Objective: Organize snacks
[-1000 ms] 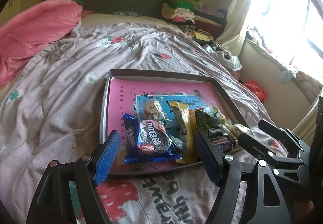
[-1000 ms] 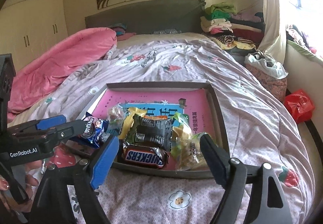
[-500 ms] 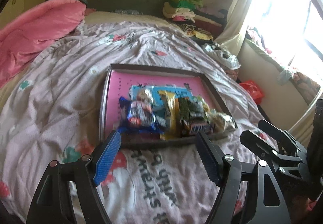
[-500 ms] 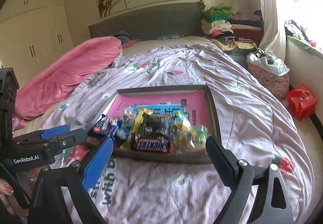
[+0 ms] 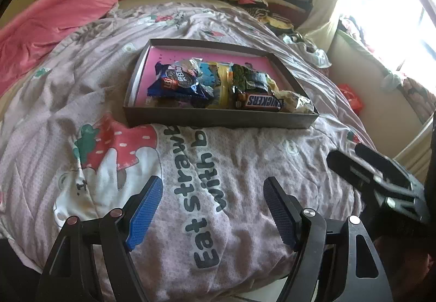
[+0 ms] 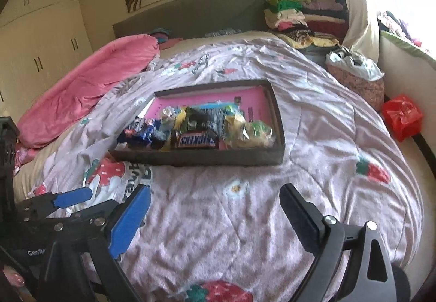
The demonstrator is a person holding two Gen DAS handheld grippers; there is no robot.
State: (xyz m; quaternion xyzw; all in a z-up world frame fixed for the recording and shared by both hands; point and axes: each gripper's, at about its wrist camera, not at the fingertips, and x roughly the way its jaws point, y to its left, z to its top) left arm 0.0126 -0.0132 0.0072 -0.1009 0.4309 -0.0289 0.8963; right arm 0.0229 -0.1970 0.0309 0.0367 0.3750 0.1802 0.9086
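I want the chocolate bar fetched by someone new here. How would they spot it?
On the bed's quilt sits a dark tray of snacks. The Snickers bar lies along the tray's near wall, the only brown wrapper with blue lettering on white.

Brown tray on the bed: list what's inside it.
The tray holds a blue cookie pack, a Snickers bar, yellow and dark green packets and a clear bag, on a pink liner. Anything beneath the pile is hidden.

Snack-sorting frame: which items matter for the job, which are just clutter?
Job:
tray
Snickers
blue cookie pack
clear bag
left gripper, open
right gripper, open

Clutter:
pink duvet
folded clothes
red bag
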